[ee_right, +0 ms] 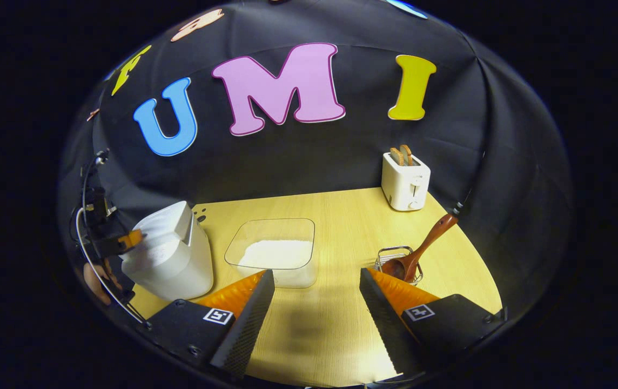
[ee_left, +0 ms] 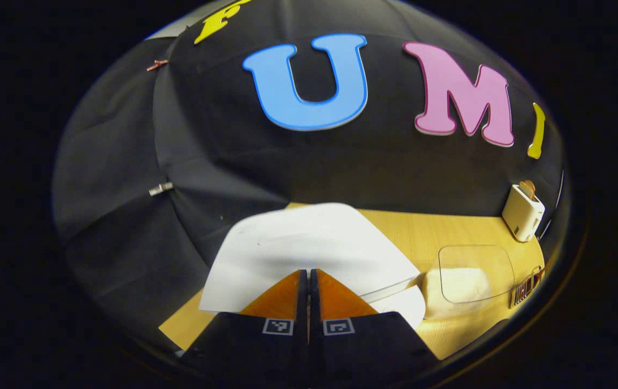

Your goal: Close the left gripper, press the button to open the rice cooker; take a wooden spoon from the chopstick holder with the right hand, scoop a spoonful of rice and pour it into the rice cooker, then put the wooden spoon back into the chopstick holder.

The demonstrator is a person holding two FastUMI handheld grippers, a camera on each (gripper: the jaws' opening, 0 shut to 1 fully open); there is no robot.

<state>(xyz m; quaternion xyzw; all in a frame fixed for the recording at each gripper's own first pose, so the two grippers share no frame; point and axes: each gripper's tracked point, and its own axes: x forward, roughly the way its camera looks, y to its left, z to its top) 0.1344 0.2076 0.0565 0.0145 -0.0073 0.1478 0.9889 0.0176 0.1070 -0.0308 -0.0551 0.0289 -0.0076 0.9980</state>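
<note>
Left gripper (ee_left: 308,275) fingers pressed together against rice cooker (ee_left: 309,254); right gripper (ee_right: 317,292) fingers wide, empty.

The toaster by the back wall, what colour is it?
White toaster, clearest in the right gripper view.

white rice cooker (ee_right: 171,254), pale wood-grain table (ee_right: 336,216), reddish-brown wooden spoon (ee_right: 422,246) (glossy), seemingly cream toaster (ee_right: 406,183).

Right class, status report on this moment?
Left gripper shut, at closed cooker. Right gripper open, empty. Spoon in holder. Nothing in the way.
</note>
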